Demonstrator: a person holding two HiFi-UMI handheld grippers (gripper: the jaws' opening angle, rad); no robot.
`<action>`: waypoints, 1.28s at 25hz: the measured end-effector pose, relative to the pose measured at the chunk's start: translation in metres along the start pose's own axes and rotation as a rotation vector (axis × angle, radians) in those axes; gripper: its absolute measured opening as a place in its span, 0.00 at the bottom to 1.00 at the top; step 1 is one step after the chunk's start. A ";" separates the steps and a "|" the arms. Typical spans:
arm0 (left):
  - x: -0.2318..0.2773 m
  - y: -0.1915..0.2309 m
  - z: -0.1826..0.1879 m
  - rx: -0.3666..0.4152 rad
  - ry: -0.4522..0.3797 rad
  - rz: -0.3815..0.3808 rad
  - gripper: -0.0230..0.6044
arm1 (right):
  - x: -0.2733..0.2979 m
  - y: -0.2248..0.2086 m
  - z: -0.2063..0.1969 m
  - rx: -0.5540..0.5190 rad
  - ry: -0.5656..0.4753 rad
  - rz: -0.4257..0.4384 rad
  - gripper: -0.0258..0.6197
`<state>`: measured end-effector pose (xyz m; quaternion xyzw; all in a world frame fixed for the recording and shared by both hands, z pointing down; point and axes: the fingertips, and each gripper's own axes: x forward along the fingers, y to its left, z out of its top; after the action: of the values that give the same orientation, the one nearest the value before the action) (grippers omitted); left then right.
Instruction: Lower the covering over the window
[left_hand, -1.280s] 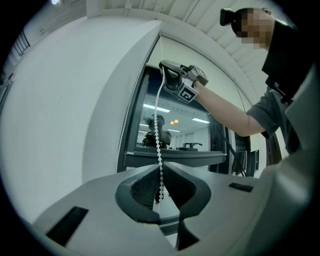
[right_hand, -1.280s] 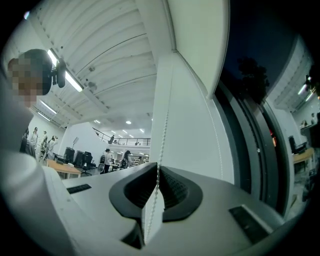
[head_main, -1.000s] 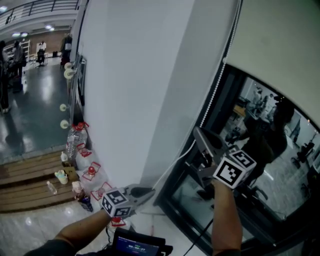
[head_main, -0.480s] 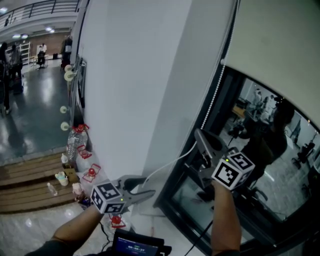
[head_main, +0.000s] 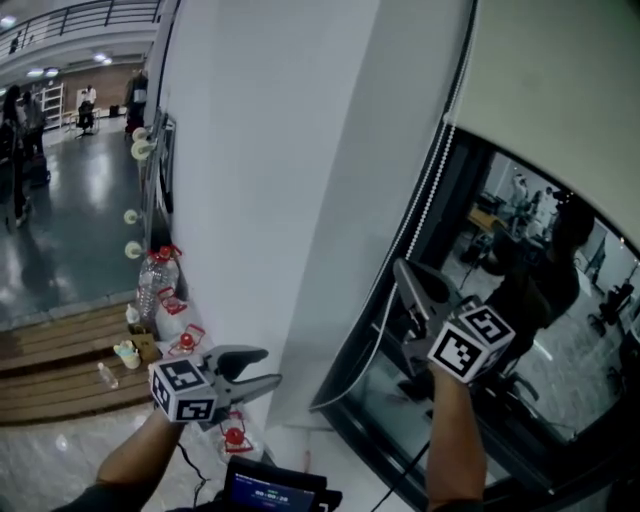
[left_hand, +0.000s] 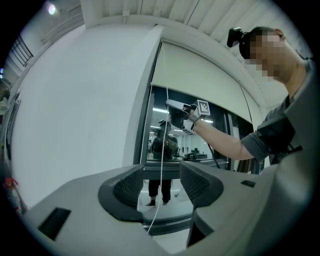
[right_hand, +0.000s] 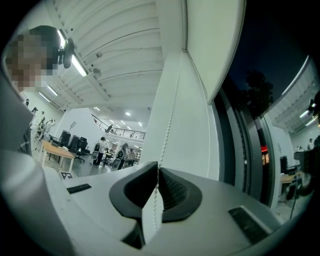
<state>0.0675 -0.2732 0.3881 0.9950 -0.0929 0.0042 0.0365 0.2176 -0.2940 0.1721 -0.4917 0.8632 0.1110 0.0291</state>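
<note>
A pale roller blind (head_main: 560, 70) covers the top of the dark window (head_main: 520, 330). Its white bead chain (head_main: 425, 200) hangs down the frame's left side. My right gripper (head_main: 402, 270) is held up at the frame, shut on the chain; in the right gripper view the chain (right_hand: 170, 125) runs down into the closed right gripper (right_hand: 158, 170). My left gripper (head_main: 268, 366) is low beside the white wall, its jaws having just been opening. In the left gripper view the chain (left_hand: 164, 150) hangs ahead of the wide left gripper (left_hand: 162, 182), untouched by either pad.
A water bottle (head_main: 150, 280) and several red-capped items (head_main: 185, 342) stand on the floor by the white wall (head_main: 270, 170). Wooden boards (head_main: 60, 370) lie to the left. A small screen (head_main: 268, 492) sits by my waist. People stand far off in the hall.
My left gripper has opened, let go of the chain and drawn back left and a little up from the window. The chain's lower loop now hangs free. The right gripper has kept still.
</note>
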 end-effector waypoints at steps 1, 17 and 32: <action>0.002 -0.002 0.005 0.012 -0.006 -0.002 0.41 | 0.001 0.004 0.001 -0.013 -0.004 0.003 0.03; 0.037 -0.035 0.108 0.109 -0.152 -0.047 0.41 | -0.004 0.036 -0.017 -0.028 -0.005 0.037 0.03; 0.055 -0.043 0.133 0.092 -0.216 -0.093 0.41 | -0.021 0.076 -0.113 0.035 0.090 0.061 0.03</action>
<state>0.1296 -0.2512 0.2534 0.9935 -0.0500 -0.1007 -0.0190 0.1704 -0.2636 0.2975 -0.4691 0.8800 0.0747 -0.0045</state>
